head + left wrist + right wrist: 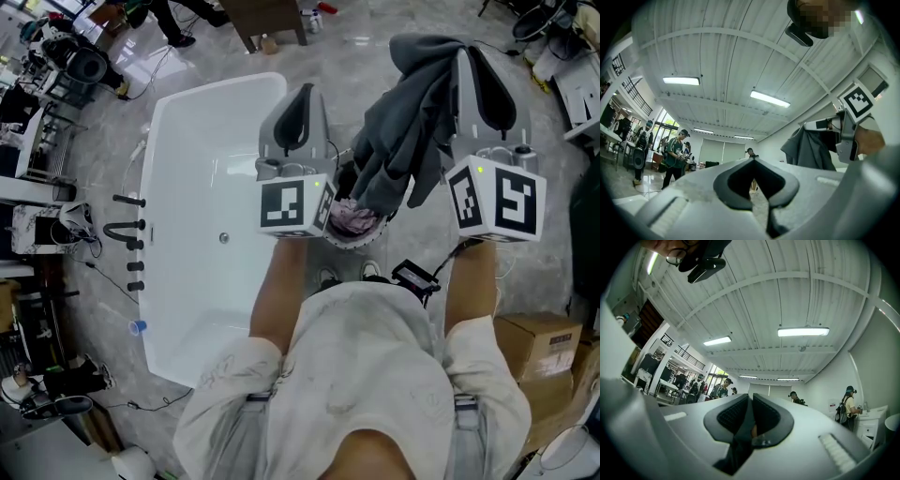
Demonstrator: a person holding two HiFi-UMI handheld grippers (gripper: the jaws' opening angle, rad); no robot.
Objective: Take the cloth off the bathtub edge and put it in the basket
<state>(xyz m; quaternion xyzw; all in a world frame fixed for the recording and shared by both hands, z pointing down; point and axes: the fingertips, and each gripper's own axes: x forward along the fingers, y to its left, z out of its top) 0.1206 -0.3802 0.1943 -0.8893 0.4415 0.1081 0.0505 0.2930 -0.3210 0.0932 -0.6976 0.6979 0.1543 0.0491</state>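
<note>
Cloth (412, 122) hangs from right gripper (751, 399) over basket (349, 241) holding something pinkish.

The grey marble floor (216, 56) carries a white bathtub (197, 234), left of the left gripper (298, 105). Cardboard boxes (536, 347) stand right of and behind the right gripper (483, 84).

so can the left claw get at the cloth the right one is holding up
Probably yes: the left claw is empty and sits just beside the grey cloth draped from the right claw, with nothing between them.
</note>
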